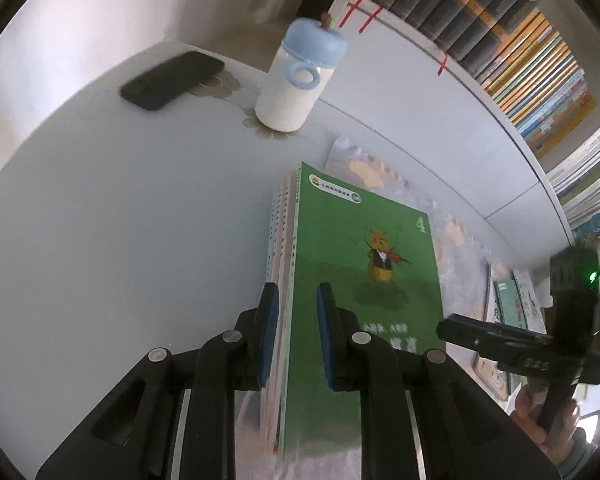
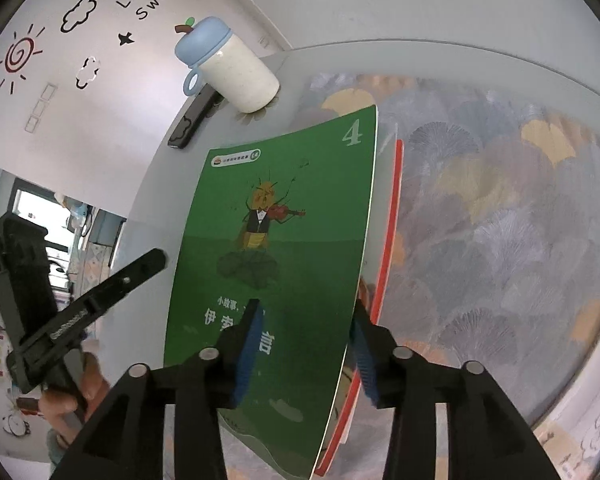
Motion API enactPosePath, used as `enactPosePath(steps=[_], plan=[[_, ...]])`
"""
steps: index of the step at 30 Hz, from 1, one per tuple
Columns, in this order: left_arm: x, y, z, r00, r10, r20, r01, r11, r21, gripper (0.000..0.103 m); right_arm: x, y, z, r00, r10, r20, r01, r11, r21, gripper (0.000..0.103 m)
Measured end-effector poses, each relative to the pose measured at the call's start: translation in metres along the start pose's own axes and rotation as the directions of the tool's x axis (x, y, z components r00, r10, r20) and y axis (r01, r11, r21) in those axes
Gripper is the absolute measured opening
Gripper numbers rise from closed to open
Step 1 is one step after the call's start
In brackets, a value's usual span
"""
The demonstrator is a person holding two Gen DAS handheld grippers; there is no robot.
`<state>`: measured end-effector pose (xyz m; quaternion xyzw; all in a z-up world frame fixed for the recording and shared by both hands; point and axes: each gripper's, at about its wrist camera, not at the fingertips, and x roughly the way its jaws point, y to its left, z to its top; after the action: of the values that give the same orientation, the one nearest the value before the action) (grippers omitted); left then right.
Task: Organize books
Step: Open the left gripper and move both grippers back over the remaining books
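A green book (image 1: 364, 264) marked 4, with a violin-playing insect on its cover, stands on edge on the pale desk (image 1: 120, 220) with a few thin books (image 1: 278, 240) against its left side. My left gripper (image 1: 298, 316) is shut on this stack near its lower end, one pad on each side. In the right wrist view the green book (image 2: 284, 248) bows slightly, with a red-edged book (image 2: 392, 208) behind it. My right gripper (image 2: 306, 338) straddles the books' lower part with its blue pads (image 2: 250, 344) apart from the covers, so it is open.
A white cup with a blue lid (image 1: 296, 76) and a black phone (image 1: 172, 78) lie at the desk's far side. A bookshelf (image 1: 520, 60) packed with books runs along the right. A leaf-patterned mat (image 2: 500, 220) lies under the books. A hand (image 2: 72, 392) holds the left gripper's handle.
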<state>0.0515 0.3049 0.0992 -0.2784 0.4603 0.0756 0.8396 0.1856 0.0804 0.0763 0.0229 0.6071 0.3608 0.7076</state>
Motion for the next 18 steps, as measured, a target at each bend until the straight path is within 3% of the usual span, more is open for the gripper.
enactPosePath(steps=[4,6,9,13,16,18], plan=[[-0.028,-0.025,-0.026,0.999,-0.046,0.015,0.045,0.998,0.037,0.018,-0.046,-0.017,-0.041,0.982,-0.168,0.081,0.171,0.984,-0.038,0.048],[-0.034,-0.045,-0.046,0.997,-0.077,0.000,0.077,0.995,0.066,0.018,-0.081,-0.030,-0.076,0.963,-0.233,0.138,0.241,0.969,-0.050,0.055],[-0.037,-0.086,-0.079,0.992,-0.117,-0.041,0.121,0.986,0.111,0.018,-0.120,-0.057,-0.125,0.941,-0.288,0.180,0.296,0.955,-0.018,0.065],[-0.036,-0.145,-0.117,0.985,-0.135,-0.110,0.153,0.973,0.175,0.018,-0.161,-0.109,-0.203,0.926,-0.341,0.164,0.330,0.940,0.089,0.067],[-0.041,-0.196,-0.147,0.947,-0.270,-0.176,0.304,0.929,0.210,0.019,-0.183,-0.149,-0.255,0.921,-0.368,0.130,0.349,0.926,0.146,0.067],[-0.041,-0.232,-0.164,0.918,-0.321,-0.232,0.370,0.904,0.214,0.026,-0.193,-0.168,-0.282,0.924,-0.368,0.101,0.353,0.926,0.136,0.067]])
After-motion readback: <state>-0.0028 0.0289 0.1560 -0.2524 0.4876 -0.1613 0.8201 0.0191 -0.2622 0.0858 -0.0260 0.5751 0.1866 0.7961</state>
